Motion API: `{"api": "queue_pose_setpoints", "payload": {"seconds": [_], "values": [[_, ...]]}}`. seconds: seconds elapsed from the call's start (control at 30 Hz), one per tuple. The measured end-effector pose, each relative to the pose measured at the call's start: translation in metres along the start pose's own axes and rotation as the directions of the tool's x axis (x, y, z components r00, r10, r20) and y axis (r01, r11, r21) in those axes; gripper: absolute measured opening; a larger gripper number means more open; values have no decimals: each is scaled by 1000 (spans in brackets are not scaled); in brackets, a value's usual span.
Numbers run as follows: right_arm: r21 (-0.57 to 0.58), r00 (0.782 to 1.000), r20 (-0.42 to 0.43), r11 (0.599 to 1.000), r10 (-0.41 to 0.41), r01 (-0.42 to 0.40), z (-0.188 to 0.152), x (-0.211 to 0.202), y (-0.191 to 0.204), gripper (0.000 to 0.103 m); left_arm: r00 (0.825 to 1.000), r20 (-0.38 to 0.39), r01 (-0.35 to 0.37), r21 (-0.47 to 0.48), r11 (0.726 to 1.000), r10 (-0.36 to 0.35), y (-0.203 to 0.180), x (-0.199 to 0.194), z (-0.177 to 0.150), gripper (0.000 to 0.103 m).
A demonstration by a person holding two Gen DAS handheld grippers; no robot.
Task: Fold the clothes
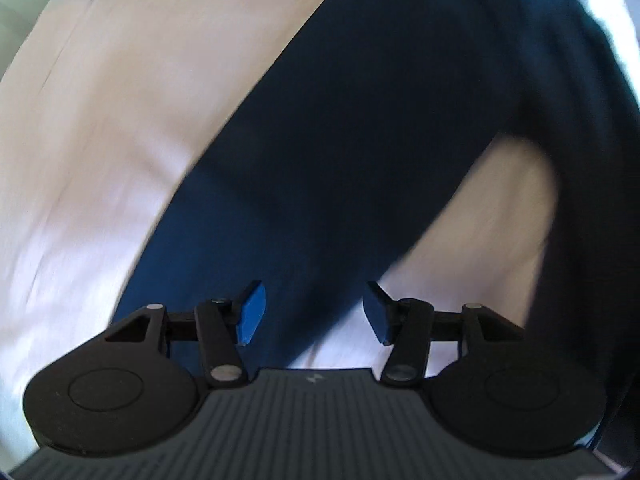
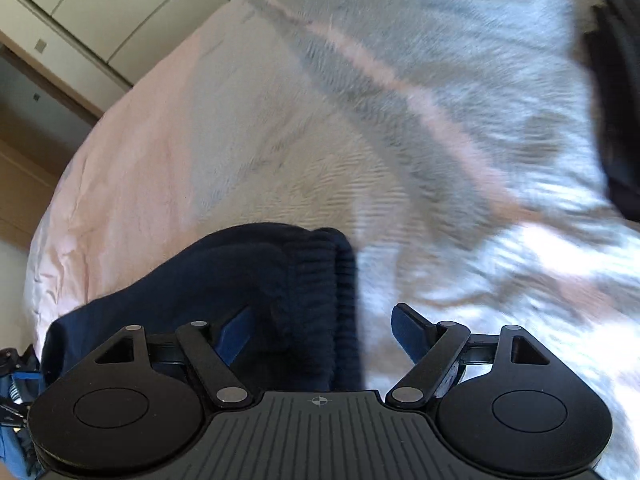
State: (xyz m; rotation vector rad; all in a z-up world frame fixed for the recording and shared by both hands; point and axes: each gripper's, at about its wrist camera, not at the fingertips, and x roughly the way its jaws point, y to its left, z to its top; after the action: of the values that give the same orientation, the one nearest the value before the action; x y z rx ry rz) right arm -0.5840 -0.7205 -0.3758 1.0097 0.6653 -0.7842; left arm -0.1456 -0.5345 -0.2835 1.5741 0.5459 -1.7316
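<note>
Left wrist view: the left claw (image 1: 314,312) stands wide and holds nothing, poised over a navy garment (image 1: 360,140) spread across the pale pink bed (image 1: 100,140); the frame is blurred, so contact cannot be confirmed. Right wrist view: the right claw (image 2: 318,334) is wide, the garment's ribbed cuff (image 2: 320,276) lying between its fingers ungripped. Judged soft, light and limp, best pinched at that thicker cuff; a grey fuzzy blanket (image 2: 460,80) covers the far bed, wardrobe doors (image 2: 100,8) beyond.
</note>
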Motion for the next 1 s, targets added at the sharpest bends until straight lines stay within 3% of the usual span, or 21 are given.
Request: {"api": "queue_pose_setpoints", "payload": {"seconds": [0.13, 0.27, 0.33, 0.43, 0.53, 0.57, 0.6, 0.63, 0.7, 0.73, 0.8, 0.9, 1.0], "values": [[85, 998, 55, 996, -34, 30, -37, -56, -16, 80, 981, 167, 84, 109, 990, -101, -18, 4, 86, 51], [239, 998, 62, 971, -31, 16, -93, -93, -41, 80, 929, 293, 171, 206, 963, -228, -26, 16, 175, 60], [330, 998, 63, 944, -8, -13, -124, -97, -49, 80, 903, 313, 223, 246, 943, -295, -31, 30, 219, 60], [414, 995, 91, 906, 48, -82, -155, -88, -53, 80, 878, 299, 293, 283, 913, -375, -36, 60, 275, 60], [465, 986, 145, 874, 79, -138, -169, -73, -54, 79, 852, 211, 428, 246, 870, -479, -40, 96, 317, 58], [490, 982, 166, 857, 84, -157, -171, -71, -56, 76, 852, 156, 455, 250, 855, -499, -44, 107, 325, 57], [516, 978, 189, 838, 90, -177, -173, -69, -58, 55, 855, 103, 468, 267, 842, -508, -48, 116, 331, 54], [541, 976, 198, 820, 91, -186, -173, -68, -60, 39, 862, 72, 464, 287, 838, -502, -50, 119, 335, 41], [576, 978, 192, 797, 83, -181, -173, -67, -63, 20, 873, 38, 451, 316, 835, -486, -52, 118, 336, 14], [578, 979, 189, 798, 76, -173, -170, -70, -63, 17, 871, 45, 451, 325, 831, -490, -51, 108, 336, 9], [581, 979, 196, 798, 55, -161, -163, -80, -65, 11, 868, 67, 437, 369, 820, -492, -52, 88, 338, 8], [568, 961, 275, 807, -5, -158, -146, -118, -79, 10, 851, 120, 429, 401, 809, -511, -54, 72, 350, 9], [536, 936, 345, 832, -63, -142, -126, -145, -95, 10, 825, 221, 433, 342, 834, -519, -58, 74, 378, 9]]}}
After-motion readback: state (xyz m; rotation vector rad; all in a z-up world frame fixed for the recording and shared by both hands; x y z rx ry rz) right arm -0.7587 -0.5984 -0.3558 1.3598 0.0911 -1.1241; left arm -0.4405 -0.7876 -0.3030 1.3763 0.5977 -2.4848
